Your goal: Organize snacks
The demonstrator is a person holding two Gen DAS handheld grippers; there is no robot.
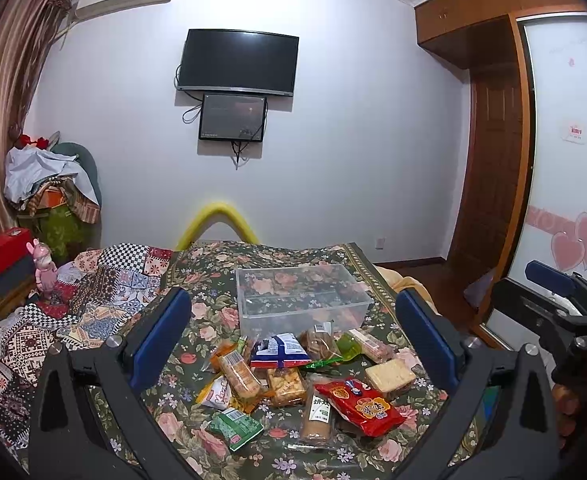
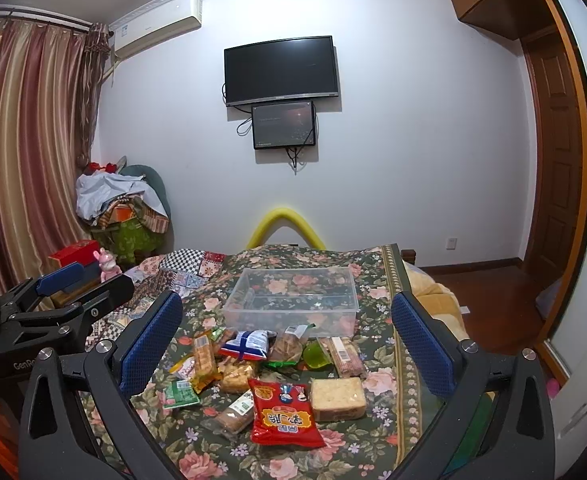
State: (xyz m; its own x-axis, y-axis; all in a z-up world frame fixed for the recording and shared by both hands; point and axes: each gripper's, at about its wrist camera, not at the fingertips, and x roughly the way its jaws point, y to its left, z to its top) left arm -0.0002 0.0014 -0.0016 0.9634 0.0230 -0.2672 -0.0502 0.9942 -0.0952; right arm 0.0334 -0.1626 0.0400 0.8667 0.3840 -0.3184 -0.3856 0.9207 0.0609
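Clear plastic bin (image 1: 301, 296) ahead of our tools: empty. Snack pile (image 1: 293, 376) between bin and us, unsorted. Left tool (image 1: 293, 340), right tool (image 2: 289, 344) spread wide, holding nothing.

floral-cloth table (image 1: 377, 276), clear bin (image 1: 301, 296), snack packets (image 1: 293, 380)

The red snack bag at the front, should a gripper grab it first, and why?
Probably yes: lower the right gripper onto the red snack bag. Both sets of jaws are open and hold nothing, the clear box has no snacks in it, and that bag lies nearest, on top of the pile.
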